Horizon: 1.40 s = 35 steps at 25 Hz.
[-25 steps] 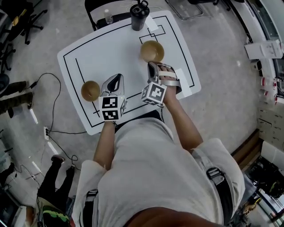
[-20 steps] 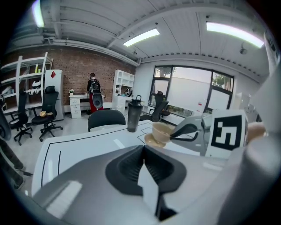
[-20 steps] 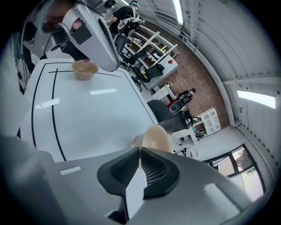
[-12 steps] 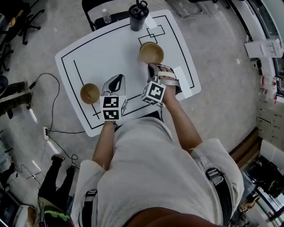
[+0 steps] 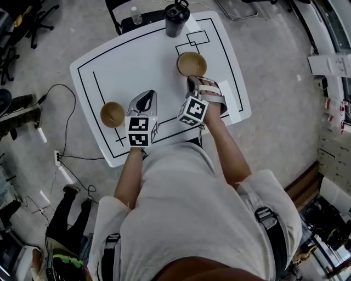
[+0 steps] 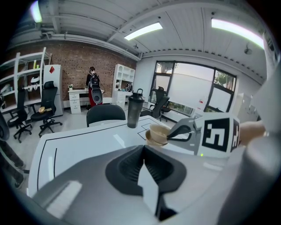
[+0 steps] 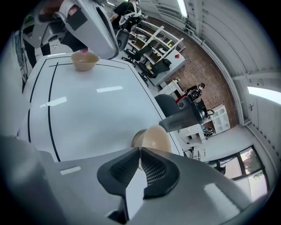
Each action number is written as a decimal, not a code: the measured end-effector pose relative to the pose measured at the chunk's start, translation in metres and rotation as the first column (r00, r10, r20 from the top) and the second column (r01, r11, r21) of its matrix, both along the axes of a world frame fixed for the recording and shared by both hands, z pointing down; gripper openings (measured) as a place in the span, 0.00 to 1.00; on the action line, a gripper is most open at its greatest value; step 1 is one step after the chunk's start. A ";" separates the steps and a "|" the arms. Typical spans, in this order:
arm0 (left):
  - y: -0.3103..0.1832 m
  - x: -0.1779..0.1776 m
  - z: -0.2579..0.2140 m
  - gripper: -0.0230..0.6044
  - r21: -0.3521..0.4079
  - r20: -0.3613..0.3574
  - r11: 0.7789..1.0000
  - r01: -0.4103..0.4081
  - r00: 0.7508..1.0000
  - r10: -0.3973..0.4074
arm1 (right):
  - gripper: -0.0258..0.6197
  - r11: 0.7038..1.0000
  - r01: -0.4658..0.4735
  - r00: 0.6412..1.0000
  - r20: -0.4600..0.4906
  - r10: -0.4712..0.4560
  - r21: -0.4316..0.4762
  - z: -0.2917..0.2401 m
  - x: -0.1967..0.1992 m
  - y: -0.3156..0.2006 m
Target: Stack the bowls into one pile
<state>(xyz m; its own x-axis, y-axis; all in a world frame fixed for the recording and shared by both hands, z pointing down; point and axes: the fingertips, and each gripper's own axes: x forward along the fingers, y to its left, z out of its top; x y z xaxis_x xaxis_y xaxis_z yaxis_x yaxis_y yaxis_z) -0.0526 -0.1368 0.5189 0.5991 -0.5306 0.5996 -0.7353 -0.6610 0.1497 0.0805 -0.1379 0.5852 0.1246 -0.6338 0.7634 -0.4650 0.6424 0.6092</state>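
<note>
Two tan bowls stand apart on the white table (image 5: 137, 60). The right bowl (image 5: 191, 63) sits near the far edge, upright, and shows in the right gripper view (image 7: 153, 137) just past my jaw tips. My right gripper (image 5: 192, 81) is shut, its tip by that bowl's near rim; whether it touches I cannot tell. The left bowl (image 5: 112, 114) stands near the left front edge. To its right my left gripper (image 5: 145, 99) is shut and empty, clear of the bowl. Its own view shows the right bowl (image 6: 157, 133) beside the right gripper (image 6: 173, 133).
A dark lidded tumbler (image 5: 176, 18) stands at the table's far edge, just behind the right bowl. A black chair with a small bottle (image 5: 135, 15) stands beyond the table. Black lines and small squares mark the tabletop. Cables lie on the floor at the left.
Both grippers have sunk a little toward the table, the right one more. Both bowls stay where they stood, and the jaws look unchanged.
</note>
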 end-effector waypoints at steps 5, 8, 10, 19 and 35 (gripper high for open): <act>-0.001 0.006 0.006 0.04 -0.020 0.006 1.000 0.002 1.000 -0.002 | 0.07 1.000 0.007 1.000 0.004 -0.007 -0.019 0.007 0.005 0.000; -0.002 0.008 0.008 0.04 -0.022 0.007 1.000 0.006 1.000 -0.006 | 0.07 1.000 0.021 1.000 -0.002 -0.021 -0.023 0.011 0.006 -0.001; -0.001 0.008 0.009 0.04 -0.024 0.007 1.000 0.012 1.000 -0.012 | 0.07 0.999 0.031 0.999 -0.006 -0.031 -0.024 0.012 0.006 -0.001; -0.002 0.003 0.013 0.04 -0.034 0.006 0.998 0.046 0.999 -0.046 | 0.07 0.998 0.061 0.998 -0.002 -0.061 -0.020 0.016 0.002 -0.005; 0.004 -0.021 0.011 0.04 -0.031 0.026 0.993 0.116 0.993 -0.115 | 0.13 0.998 0.039 0.999 0.006 -0.039 -0.043 0.030 0.004 -0.008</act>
<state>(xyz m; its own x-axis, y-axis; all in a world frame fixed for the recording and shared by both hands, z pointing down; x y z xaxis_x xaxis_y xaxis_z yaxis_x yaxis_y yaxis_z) -0.0740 -0.1328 0.5301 0.5201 -0.5757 0.6309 -0.8102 -0.5664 0.1510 0.0846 -0.1461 0.6156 0.0963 -0.6047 0.7906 -0.4426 0.6854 0.5781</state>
